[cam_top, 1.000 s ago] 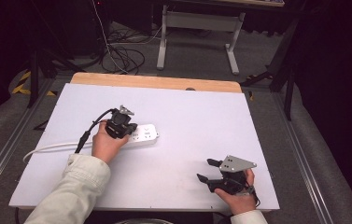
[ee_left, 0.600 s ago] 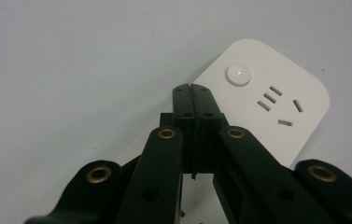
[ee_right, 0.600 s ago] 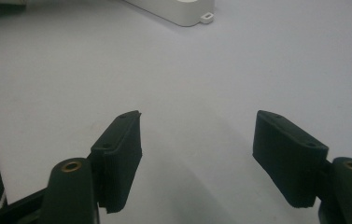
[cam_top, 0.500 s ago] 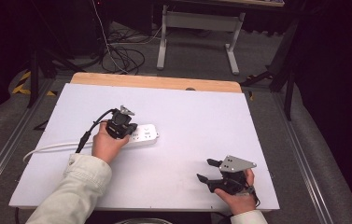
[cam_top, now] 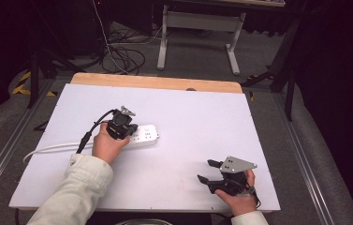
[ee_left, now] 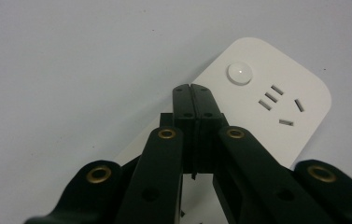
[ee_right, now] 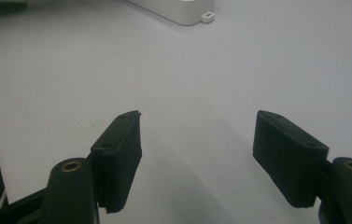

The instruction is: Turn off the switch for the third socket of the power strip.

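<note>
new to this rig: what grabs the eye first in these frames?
The white power strip left of centre on the white table, with the left tool shut and poised over its face near the round button. Then the right tool, jaws wide open and holding nothing, low over bare tabletop at the near right corner.

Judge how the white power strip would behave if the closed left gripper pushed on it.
The power strip lies flat and looks like rigid plastic, so it would probably slide on the smooth table, not tip. Its cord may drag and turn it. The left gripper could slip on its glossy top.
</note>
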A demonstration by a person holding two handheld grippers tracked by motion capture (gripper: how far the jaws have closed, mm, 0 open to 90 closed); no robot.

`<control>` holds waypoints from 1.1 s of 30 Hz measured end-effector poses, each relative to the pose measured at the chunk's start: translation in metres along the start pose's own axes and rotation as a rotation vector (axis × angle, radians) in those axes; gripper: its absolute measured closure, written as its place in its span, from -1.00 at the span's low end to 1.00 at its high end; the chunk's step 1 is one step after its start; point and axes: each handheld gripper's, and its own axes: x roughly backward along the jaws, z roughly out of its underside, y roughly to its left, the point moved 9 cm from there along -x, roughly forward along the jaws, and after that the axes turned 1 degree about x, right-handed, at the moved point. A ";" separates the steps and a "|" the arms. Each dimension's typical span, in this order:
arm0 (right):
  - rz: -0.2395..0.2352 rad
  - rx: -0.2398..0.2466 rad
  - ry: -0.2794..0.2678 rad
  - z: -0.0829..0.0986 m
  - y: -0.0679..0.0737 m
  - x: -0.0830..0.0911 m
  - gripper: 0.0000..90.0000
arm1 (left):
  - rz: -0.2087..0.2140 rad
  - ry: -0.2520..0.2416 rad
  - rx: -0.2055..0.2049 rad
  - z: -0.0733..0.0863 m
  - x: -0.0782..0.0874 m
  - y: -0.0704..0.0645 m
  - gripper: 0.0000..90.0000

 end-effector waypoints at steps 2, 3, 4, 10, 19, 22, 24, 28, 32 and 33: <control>0.000 -0.002 -0.002 0.000 0.000 0.000 -0.27 | 0.057 -0.001 0.062 -0.002 0.003 0.003 1.00; 0.001 -0.002 0.000 0.001 -0.001 0.000 -0.27 | 0.057 -0.001 0.062 -0.002 0.003 0.003 1.00; 0.001 -0.003 0.000 0.001 -0.001 0.000 -0.27 | 0.061 0.019 0.079 -0.001 0.008 0.005 1.00; 0.002 -0.004 0.003 0.001 -0.002 -0.001 -0.27 | 0.058 -0.047 0.047 -0.010 0.023 0.003 1.00; 0.002 -0.006 0.004 0.001 -0.002 -0.001 -0.27 | 0.070 -0.047 0.056 -0.012 0.031 0.002 1.00; 0.002 -0.004 0.005 0.001 -0.002 -0.001 -0.27 | 0.074 -0.042 0.047 -0.014 0.031 -0.001 1.00; 0.003 -0.005 0.005 0.001 -0.002 -0.001 -0.27 | 0.069 -0.046 0.035 -0.015 0.033 -0.003 1.00; 0.001 -0.005 0.004 0.001 -0.002 -0.001 -0.27 | 0.059 -0.057 0.017 -0.017 0.036 -0.004 1.00; 0.001 -0.006 0.004 0.001 -0.002 -0.001 -0.27 | 0.050 -0.088 0.003 -0.020 0.041 -0.006 0.91; 0.001 -0.006 0.003 0.001 -0.002 -0.001 -0.27 | 0.057 -0.091 0.009 -0.021 0.043 -0.007 0.79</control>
